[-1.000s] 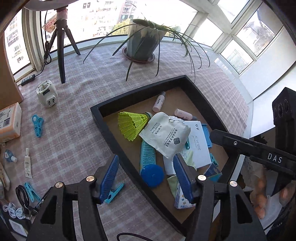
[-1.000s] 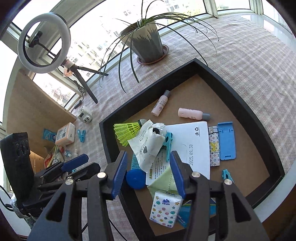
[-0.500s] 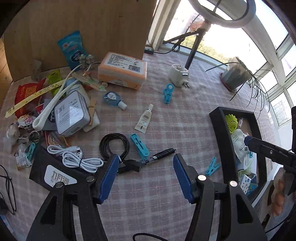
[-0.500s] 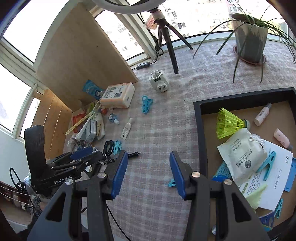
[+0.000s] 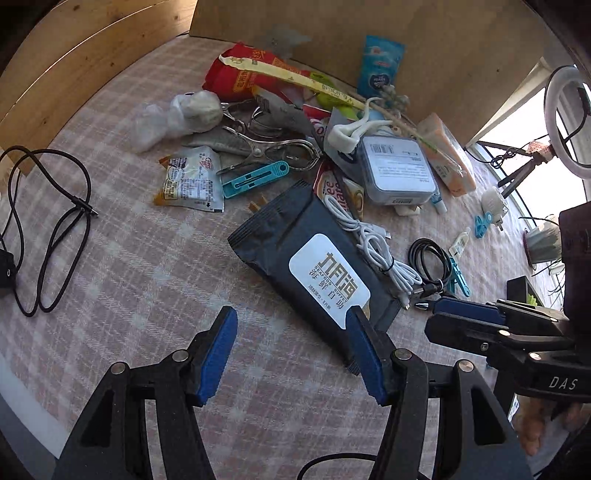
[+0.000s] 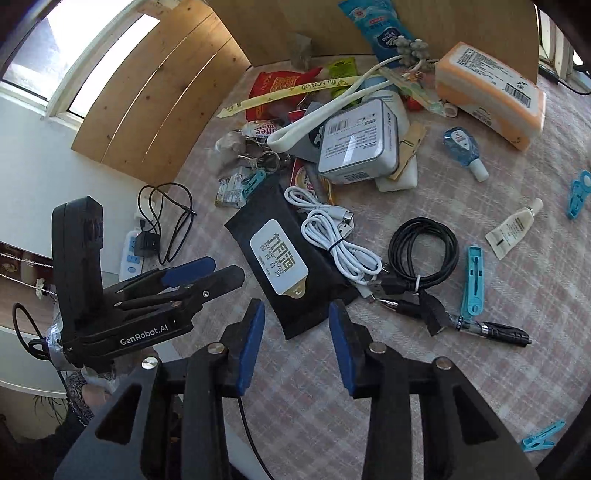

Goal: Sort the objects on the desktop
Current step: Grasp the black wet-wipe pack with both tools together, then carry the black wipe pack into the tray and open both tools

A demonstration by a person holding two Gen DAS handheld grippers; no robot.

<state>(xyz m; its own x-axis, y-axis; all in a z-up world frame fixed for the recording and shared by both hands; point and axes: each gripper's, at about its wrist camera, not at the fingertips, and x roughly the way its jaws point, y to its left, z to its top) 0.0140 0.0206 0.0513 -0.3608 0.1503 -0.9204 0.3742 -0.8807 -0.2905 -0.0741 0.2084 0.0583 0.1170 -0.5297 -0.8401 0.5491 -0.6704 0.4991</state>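
Observation:
A black wipes pack (image 5: 314,266) with a white label lies flat on the checked cloth among the clutter. My left gripper (image 5: 291,317) hovers open just in front of it, its right fingertip over the pack's near corner and nothing between the pads. From the right, my right gripper (image 6: 295,308) points down at the same pack (image 6: 284,258). Its jaws are closing, with the pack's near end in the gap and the pads clear of it. Each gripper shows in the other's view: the right gripper (image 5: 461,310) and the left gripper (image 6: 207,273).
A white cable (image 6: 332,236) lies on the pack's far side, with a black cable coil (image 6: 424,251), pen (image 6: 491,328) and blue clothespin (image 6: 472,280) beside it. Behind are a white tin (image 6: 358,144), orange tissue pack (image 6: 487,92), metal clips (image 5: 266,147) and a wooden board (image 5: 369,22).
Both views have swung away from the black tray to the clutter pile on the cloth, dropping closer to it. The right gripper's jaws have narrowed; the left's have kept their width.

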